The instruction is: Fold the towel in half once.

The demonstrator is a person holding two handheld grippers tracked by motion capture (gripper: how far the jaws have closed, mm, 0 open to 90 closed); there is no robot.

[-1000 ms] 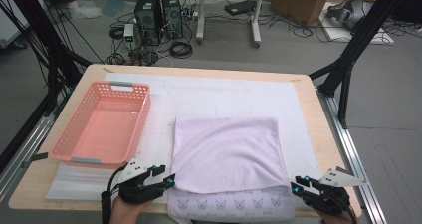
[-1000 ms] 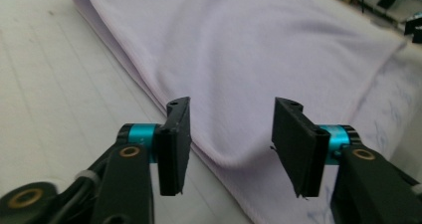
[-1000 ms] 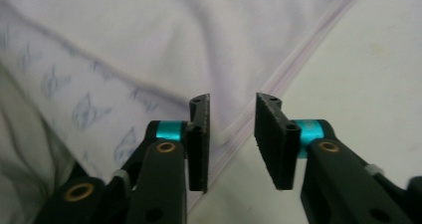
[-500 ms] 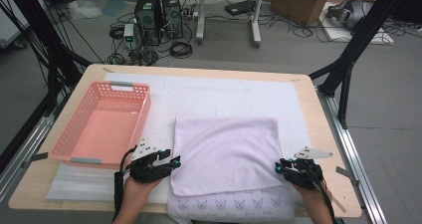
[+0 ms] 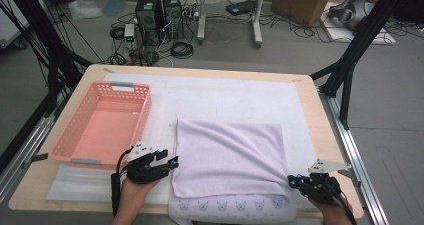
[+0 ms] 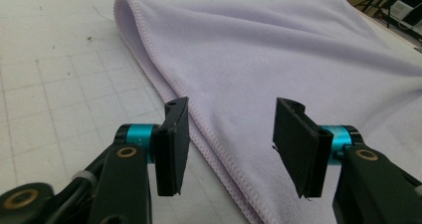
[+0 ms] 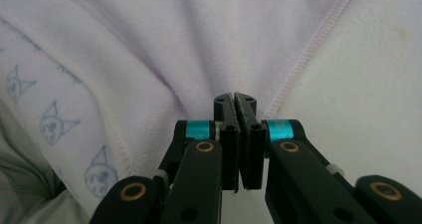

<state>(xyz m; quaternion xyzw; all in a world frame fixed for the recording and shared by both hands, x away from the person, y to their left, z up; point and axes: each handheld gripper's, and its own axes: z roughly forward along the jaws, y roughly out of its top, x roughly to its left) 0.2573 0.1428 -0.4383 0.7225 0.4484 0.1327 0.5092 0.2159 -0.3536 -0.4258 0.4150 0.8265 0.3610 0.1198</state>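
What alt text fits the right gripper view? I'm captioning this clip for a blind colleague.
The right gripper, seen from just behind its two black jaws, is shut on the corner of a folded lilac towel, whose stitched hem runs off to the upper right. At the left, the towel's lower layer shows a border of small cat-face outlines; white table mat lies at the right.

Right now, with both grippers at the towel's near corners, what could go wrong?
1. The right gripper is pinched on the lilac towel while the left gripper straddles the hem with its jaws open; lifting now would likely skew the fold.
2. The right grip looks shallow, near the corner; the cloth may slip out.
3. The left gripper could catch just one layer at the hem.
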